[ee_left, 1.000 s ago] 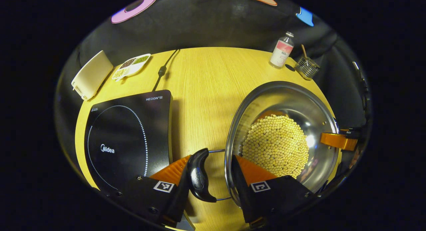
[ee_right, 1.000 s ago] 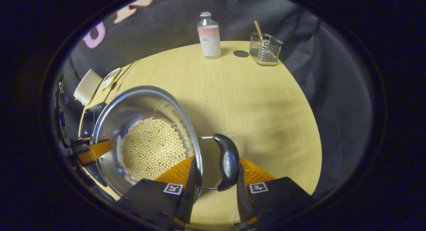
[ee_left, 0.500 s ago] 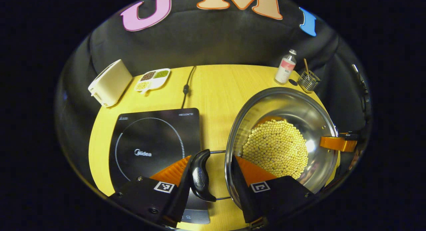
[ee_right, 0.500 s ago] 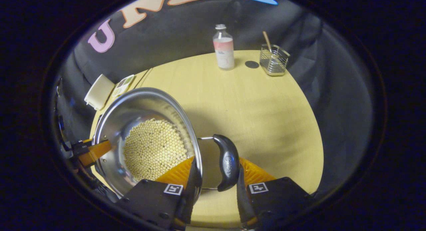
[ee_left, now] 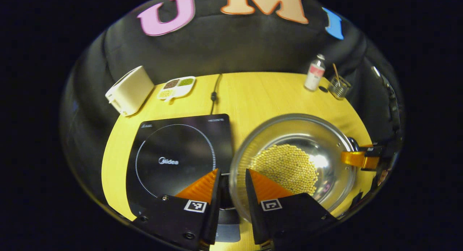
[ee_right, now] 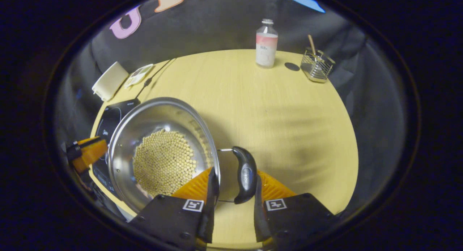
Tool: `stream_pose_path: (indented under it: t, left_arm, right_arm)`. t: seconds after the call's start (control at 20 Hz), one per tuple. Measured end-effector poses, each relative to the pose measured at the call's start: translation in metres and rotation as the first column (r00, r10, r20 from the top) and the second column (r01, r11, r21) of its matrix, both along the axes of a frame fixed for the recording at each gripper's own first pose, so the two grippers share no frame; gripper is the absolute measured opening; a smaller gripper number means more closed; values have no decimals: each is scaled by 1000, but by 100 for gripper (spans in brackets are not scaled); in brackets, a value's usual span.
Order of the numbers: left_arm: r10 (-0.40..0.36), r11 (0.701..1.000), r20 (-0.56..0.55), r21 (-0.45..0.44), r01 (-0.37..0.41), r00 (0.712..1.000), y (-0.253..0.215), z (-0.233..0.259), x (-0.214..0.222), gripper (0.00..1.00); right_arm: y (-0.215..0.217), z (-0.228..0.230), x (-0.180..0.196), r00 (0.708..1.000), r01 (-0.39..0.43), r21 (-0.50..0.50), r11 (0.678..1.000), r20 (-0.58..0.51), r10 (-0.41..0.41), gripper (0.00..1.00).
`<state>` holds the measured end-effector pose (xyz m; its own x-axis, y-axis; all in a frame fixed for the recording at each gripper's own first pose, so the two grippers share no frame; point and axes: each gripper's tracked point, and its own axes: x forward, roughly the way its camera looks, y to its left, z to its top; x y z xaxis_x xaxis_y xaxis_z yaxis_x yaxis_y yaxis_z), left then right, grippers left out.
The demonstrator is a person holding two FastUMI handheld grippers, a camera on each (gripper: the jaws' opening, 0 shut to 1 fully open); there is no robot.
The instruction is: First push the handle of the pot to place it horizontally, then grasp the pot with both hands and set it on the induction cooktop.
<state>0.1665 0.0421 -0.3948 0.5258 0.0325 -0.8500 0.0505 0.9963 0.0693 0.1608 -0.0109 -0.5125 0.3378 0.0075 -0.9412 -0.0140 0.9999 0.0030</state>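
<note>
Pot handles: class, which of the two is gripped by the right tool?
The black handle on the pot's table side, opposite the induction cooktop; the right tool pinches it.

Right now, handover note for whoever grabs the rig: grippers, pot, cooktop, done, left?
Left gripper: shut on the pot's left handle, one finger inside the rim.
Right gripper: shut on the right handle and rim.
Pot, with yellow beans, is held by both, beside the induction cooktop, not yet centred on it.
Done: both-hand grasp.
Left: carry it over the cooktop ring, set down, release.
</note>
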Motion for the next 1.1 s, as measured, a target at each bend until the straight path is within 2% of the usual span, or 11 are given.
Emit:
stream_pose_path:
  t: [0.1, 0.15, 0.2, 0.3, 0.35, 0.45, 0.6, 0.75, 0.8, 0.95, 1.1]
  left_arm:
    - [51, 996, -86, -66, -57, 995, 13, -18, -14, 40]
    - [62, 993, -80, -96, -69, 995, 11, -12, -18, 34]
    - [49, 991, -68, -119, -57, 996, 7, -16, -11, 41]
    - [8, 992, -69, -128, -17, 998, -7, -24, -9, 41]
    - [-2, 992, -97, -124, -10, 995, -12, -30, -13, 50]
    - [-16, 990, -121, -142, -1, 992, -19, -38, -16, 46]
    - [-59, 981, -116, -189, 36, 992, -39, -33, -17, 61]
    - [-104, 977, -111, -196, 81, 988, -50, -28, -15, 57]
    - [-104, 973, -105, -217, 79, 989, -54, -24, -14, 64]
    - [-86, 943, -114, -330, 44, 990, -69, -15, -19, 58]
    - [-89, 947, -119, -319, 46, 989, -66, -20, -19, 60]
  right_arm:
    - [-1, 1, -1, 1000, -1, -1, 1000, 1, 1, 41]
    - [-3, 0, -2, 1000, -9, -4, 1000, 4, 9, 47]
    - [-6, 0, -2, 1000, -6, 2, 1000, 5, 6, 41]
    - [-14, -1, -5, 1000, 2, 9, 1000, -1, -2, 41]
    - [-16, 0, -5, 1000, 13, 17, 1000, 3, -13, 41]
    - [-24, 1, -3, 1000, 17, 18, 1000, 2, -17, 41]
    - [-43, -2, -7, 999, 31, 30, 999, -7, -31, 41]
    - [-53, -2, -6, 999, 42, 39, 998, -3, -42, 41]
    - [-55, -2, -7, 999, 41, 43, 998, -4, -41, 47]
    - [-55, -2, -4, 1000, 31, 45, 998, -2, -31, 41]
    - [-55, -2, -4, 1000, 28, 47, 999, 2, -28, 41]
